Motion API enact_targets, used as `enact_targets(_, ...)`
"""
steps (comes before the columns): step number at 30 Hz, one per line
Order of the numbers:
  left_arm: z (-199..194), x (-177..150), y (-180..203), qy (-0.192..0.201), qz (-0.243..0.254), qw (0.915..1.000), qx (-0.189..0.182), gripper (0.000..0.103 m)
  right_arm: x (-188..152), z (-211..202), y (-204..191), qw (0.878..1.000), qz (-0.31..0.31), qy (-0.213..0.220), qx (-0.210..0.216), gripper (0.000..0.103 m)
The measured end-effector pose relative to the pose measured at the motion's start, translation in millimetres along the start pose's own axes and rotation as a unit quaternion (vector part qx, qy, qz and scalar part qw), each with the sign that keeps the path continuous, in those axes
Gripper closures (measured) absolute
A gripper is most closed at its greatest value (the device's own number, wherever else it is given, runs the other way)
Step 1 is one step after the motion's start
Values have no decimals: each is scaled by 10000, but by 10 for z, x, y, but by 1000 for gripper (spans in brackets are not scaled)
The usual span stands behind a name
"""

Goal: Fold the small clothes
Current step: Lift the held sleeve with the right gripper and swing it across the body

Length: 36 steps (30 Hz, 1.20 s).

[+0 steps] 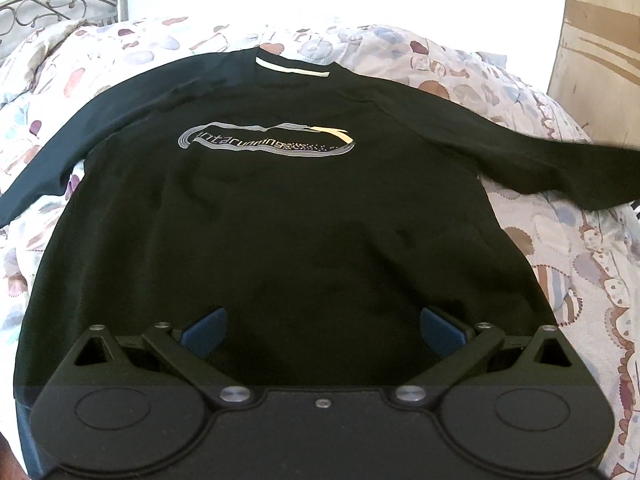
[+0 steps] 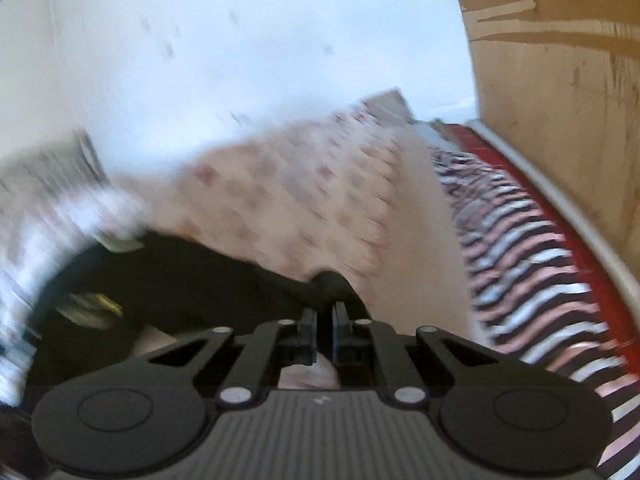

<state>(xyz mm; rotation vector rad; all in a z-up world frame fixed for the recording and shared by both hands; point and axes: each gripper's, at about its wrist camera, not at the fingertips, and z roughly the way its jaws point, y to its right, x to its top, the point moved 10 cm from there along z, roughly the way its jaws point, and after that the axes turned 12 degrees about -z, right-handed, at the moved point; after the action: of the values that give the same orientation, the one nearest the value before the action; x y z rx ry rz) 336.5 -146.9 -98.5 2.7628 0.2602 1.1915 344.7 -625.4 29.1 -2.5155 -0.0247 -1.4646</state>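
A black long-sleeved shirt [image 1: 280, 220] with a grey oval print lies face up and spread flat on the bed. Its collar points away from me. My left gripper [image 1: 324, 332] hovers over the shirt's lower hem, open, with its blue pads [image 1: 204, 334] wide apart and nothing between them. The shirt's right sleeve [image 1: 560, 172] stretches out to the right, its end blurred. In the blurred right wrist view my right gripper [image 2: 324, 312] is shut on the black sleeve end [image 2: 330, 282], which bunches just past the fingertips and trails back to the shirt body [image 2: 160, 280].
A floral duvet [image 1: 560, 260] covers the bed. A metal bed frame [image 1: 60, 8] stands at the far left, and a brown cardboard box [image 2: 560, 80] stands at the right. A striped cloth [image 2: 520, 260] lies along the bed's right side by a red edge [image 2: 592, 264].
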Motion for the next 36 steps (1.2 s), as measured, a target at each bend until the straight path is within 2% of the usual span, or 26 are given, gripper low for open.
enact_targets(3,-6,-20,-5,-31,-47,10000,-7,1,170,-112,-9,10000,-7,-81,39,95)
enact_targets(6,-27,-33,-4,-52,-84,9999,-50,1,114,55,211,9986,205,-479,-88,95)
enact_targets(10,-74,-35,-26,-21,-68,10000,-38,1,-137,355,747,9926,630,-854,-587,96)
enact_targets(13,-91,-30,-66,-5,-87,10000,32,1,-291,481,1172,9854,769,-830,-1273,96)
enact_targets(15,-93,-27,-92,-7,-116,9999,77,1,-425,470,1334,9812,984,-751,-1484,89)
enact_targets(16,-93,-27,-101,-9,-125,9999,97,1,-497,450,1340,9815,1041,-694,-1452,87)
enact_targets(17,-93,-28,-107,-10,-132,9999,108,1,-562,414,1314,9831,1052,-610,-1371,79)
enact_targets(18,-93,-28,-114,-10,-131,9999,108,1,-631,371,1250,9856,1034,-488,-1245,62)
enact_targets(20,-75,-31,-118,-14,-129,9998,132,1,-805,271,1106,9868,1135,-302,-1118,45)
enact_targets(24,-50,-30,-104,-18,-161,9998,141,1,-1242,82,835,9833,1557,-109,-940,36)
enact_targets(29,-85,-34,-96,-5,-142,9998,110,1,-1462,116,647,9745,2154,83,-630,36)
enact_targets(32,-111,-31,-118,11,-188,9997,122,1,-1508,248,708,9620,2624,136,-742,36)
enact_targets(34,-131,-19,-131,32,-237,9996,116,1,-1583,319,843,9422,3208,279,-926,36)
enact_targets(35,-140,-14,-141,34,-251,9996,118,1,-1617,330,918,9279,3555,457,-1026,36)
enact_targets(36,-150,-6,-149,41,-257,9996,126,1,-1629,337,959,9192,3743,622,-1059,36)
